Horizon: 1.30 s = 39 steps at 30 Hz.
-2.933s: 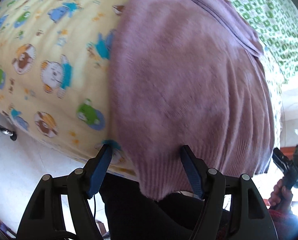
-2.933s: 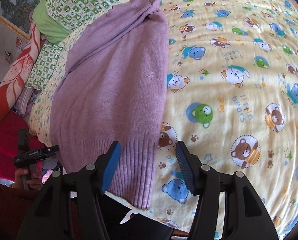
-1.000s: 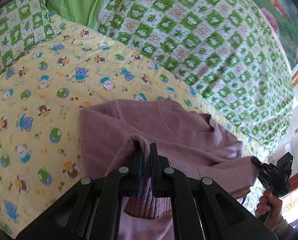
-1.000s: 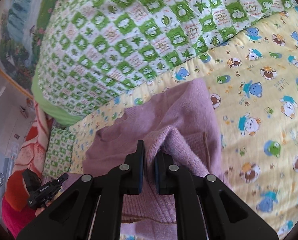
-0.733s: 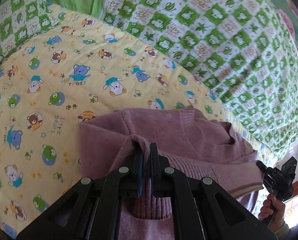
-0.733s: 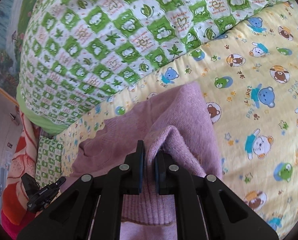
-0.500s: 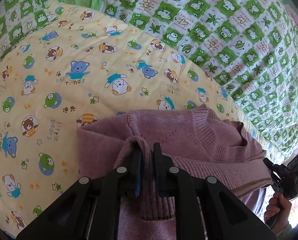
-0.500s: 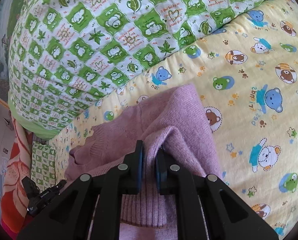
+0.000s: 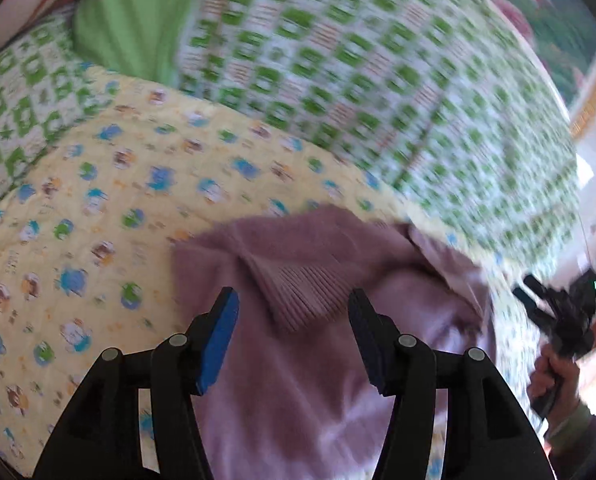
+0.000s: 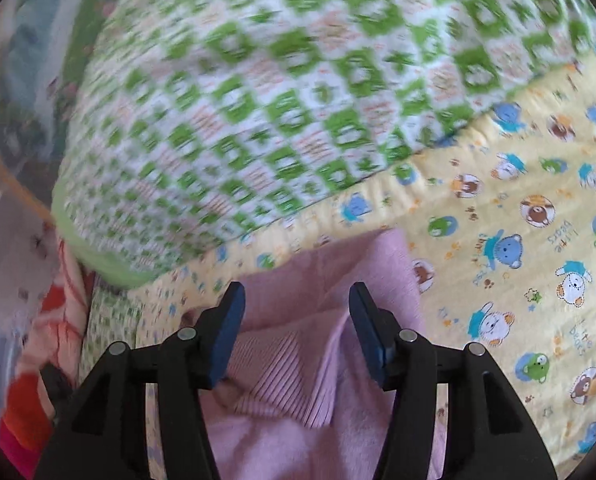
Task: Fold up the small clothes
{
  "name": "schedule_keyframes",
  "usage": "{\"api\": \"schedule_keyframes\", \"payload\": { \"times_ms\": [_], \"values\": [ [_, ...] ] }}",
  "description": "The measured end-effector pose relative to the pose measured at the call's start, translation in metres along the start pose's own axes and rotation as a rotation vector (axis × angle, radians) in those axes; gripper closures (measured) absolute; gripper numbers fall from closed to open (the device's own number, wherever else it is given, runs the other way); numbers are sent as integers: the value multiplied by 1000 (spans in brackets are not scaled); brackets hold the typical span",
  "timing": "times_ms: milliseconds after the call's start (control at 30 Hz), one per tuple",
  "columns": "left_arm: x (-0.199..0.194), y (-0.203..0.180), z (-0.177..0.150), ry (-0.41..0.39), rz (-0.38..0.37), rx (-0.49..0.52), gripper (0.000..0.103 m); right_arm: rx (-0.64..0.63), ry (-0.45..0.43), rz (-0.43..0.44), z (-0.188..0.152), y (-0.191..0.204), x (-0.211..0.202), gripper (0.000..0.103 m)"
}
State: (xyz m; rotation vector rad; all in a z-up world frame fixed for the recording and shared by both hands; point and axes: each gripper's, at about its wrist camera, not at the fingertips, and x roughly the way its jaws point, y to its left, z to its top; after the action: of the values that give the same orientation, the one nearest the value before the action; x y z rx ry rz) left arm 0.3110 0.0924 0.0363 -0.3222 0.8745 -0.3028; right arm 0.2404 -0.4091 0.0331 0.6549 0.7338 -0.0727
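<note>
A mauve knitted sweater (image 9: 322,264) lies folded over on itself on the yellow bear-print sheet (image 9: 97,208); its ribbed hem (image 9: 310,292) rests on top near the collar end. My left gripper (image 9: 293,312) is open and empty just above the ribbed hem. In the right wrist view the sweater (image 10: 326,280) lies with its ribbed hem (image 10: 281,364) between the fingers. My right gripper (image 10: 295,312) is open and empty over it. The right gripper also shows at the right edge of the left wrist view (image 9: 558,312), held in a hand.
A green-and-white checked quilt (image 9: 358,60) is heaped beyond the sweater and also shows in the right wrist view (image 10: 277,92). A plain green pillow (image 9: 129,20) lies at the far left. Red-patterned bedding (image 10: 57,312) lies at the bed's left edge.
Both grippers were shut on the sweater's ribbed hem and carried it up toward the collar. Both have now opened, let the hem drop onto the sweater, and pulled back a little.
</note>
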Motion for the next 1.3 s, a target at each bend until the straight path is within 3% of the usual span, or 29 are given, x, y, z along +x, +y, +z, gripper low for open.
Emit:
{"api": "schedule_keyframes", "payload": {
  "times_ms": [133, 300, 400, 533, 633, 667, 700, 767, 900, 1033, 1100, 1233, 1300],
  "values": [
    [27, -49, -46, 142, -100, 124, 45, -217, 96, 69, -45, 37, -3, 48],
    [71, -78, -72, 226, -78, 222, 46, -425, 354, 92, -109, 59, 39, 51],
    [94, -73, -57, 217, -43, 229, 46, -514, 411, 35, -121, 60, 66, 51],
    [116, -43, -22, 188, 47, 207, 49, -475, 309, -55, -85, 43, 83, 51],
    [127, -17, 0, 157, 166, 186, 51, -411, 194, -156, -45, 25, 93, 51],
    [131, -2, 9, 148, 198, 153, 59, -381, 151, -193, -30, 17, 97, 51],
    [133, 7, 15, 145, 199, 127, 69, -357, 134, -200, -20, 13, 99, 51],
    [137, 30, 26, 134, 185, 68, 78, -309, 124, -223, -3, 3, 112, 52],
    [133, 41, 34, 108, 218, 58, 86, -315, 98, -287, 6, 2, 132, 53],
    [112, 51, 31, 67, 277, 2, 86, -207, 27, -324, 15, -8, 122, 51],
    [97, 49, 28, 62, 306, 5, 78, -129, -7, -330, 18, -20, 104, 51],
    [70, 29, 27, 41, 199, 40, 71, -119, -9, -221, 17, -12, 76, 51],
    [63, 12, 24, 32, 166, 70, 60, -178, 21, -148, 9, 7, 68, 51]
  ]
}}
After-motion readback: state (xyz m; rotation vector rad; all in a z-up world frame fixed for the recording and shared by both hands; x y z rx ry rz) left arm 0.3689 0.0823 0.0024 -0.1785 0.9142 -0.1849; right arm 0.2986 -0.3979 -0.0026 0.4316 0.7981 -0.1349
